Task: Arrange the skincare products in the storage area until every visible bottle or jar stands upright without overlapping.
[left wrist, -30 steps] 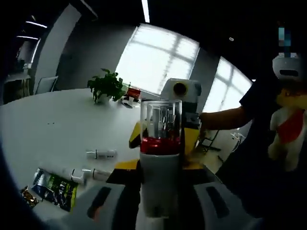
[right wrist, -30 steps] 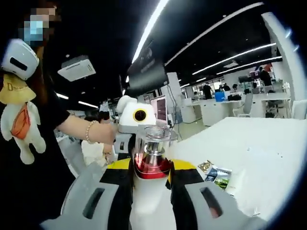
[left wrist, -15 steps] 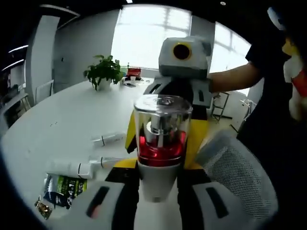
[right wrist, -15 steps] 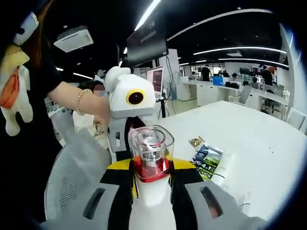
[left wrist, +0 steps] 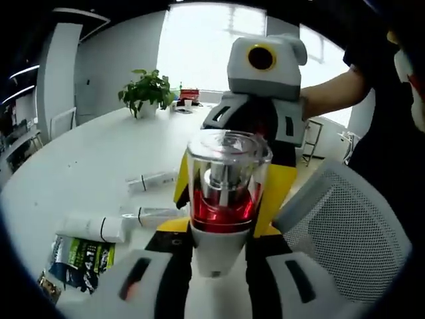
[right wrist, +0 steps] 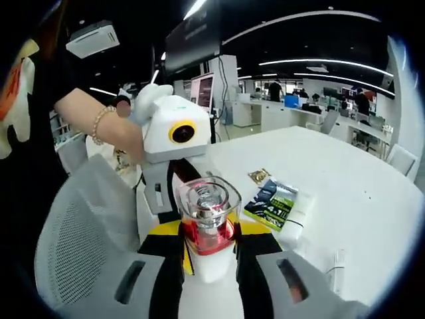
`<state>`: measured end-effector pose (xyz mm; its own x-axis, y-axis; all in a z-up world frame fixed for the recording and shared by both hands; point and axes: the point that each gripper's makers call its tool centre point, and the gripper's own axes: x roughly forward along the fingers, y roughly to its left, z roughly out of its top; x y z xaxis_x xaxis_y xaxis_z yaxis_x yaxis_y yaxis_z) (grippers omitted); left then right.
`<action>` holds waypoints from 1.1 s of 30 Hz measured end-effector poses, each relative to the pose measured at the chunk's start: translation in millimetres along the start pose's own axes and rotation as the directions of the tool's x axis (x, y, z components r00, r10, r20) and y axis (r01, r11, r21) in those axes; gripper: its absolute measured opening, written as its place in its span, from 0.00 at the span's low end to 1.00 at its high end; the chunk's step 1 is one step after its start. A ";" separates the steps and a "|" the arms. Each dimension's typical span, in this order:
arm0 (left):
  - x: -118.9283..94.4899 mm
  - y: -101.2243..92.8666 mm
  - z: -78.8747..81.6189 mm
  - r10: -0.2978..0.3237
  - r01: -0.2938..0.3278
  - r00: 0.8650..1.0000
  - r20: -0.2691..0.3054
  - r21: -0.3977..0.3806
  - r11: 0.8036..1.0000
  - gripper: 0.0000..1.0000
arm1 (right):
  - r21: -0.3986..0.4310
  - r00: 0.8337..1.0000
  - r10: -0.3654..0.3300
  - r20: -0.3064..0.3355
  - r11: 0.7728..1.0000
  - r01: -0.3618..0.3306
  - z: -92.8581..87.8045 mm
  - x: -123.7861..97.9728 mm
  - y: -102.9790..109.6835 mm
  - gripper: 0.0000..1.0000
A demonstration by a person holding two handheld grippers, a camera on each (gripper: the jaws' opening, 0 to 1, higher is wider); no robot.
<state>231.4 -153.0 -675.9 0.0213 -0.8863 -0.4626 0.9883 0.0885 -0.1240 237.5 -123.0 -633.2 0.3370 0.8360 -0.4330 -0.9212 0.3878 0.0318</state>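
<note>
Both the left gripper (left wrist: pixel 216 292) and the right gripper (right wrist: pixel 209 292) clamp one pump bottle (left wrist: pixel 226 199) between them from opposite sides, its long axis upright, above a mesh chair (left wrist: pixel 345 226) off the desk (left wrist: pixel 80 166) edge. Farther out, near that edge, tubes (left wrist: pixel 93 227) lie flat beside a green sachet (left wrist: pixel 80 260), left of the left gripper, the nearer one.

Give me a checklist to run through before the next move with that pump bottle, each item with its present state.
1. Pump bottle gripped by both grippers: ok; the left gripper and the right gripper each hold it between their jaws.
2. Bottle upright: cannot tell, since both views tilt with the hands.
3. Clear cap on the bottle: ok.
4. Other products standing: not ok; three white tubes lie flat on the white table.
5. Set-down spot free of the sachet: cannot tell.
6. Mesh chair clear of the hands: cannot tell; it sits close by.
</note>
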 end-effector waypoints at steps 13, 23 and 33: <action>8.6 12.1 -6.7 0.003 -0.003 1.000 -0.003 0.000 1.000 0.29 | 0.013 1.000 -0.023 -0.003 1.000 0.023 -7.9 10.1 -13.9 0.29; 15.2 38.8 0.5 0.010 -0.011 1.000 0.024 0.023 1.000 0.30 | 0.012 0.997 -0.073 0.040 0.997 0.072 -4.1 12.5 -38.9 0.30; 27.3 74.8 9.3 0.033 -0.033 0.999 0.009 0.027 0.999 0.31 | 0.029 0.994 -0.092 0.060 0.995 0.091 -3.9 16.6 -72.7 0.30</action>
<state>307.3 -174.8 -689.6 0.0554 -0.8870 -0.4584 0.9908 0.1057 -0.0849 309.3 -138.9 -646.2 0.4318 0.8185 -0.3790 -0.8808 0.4732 0.0183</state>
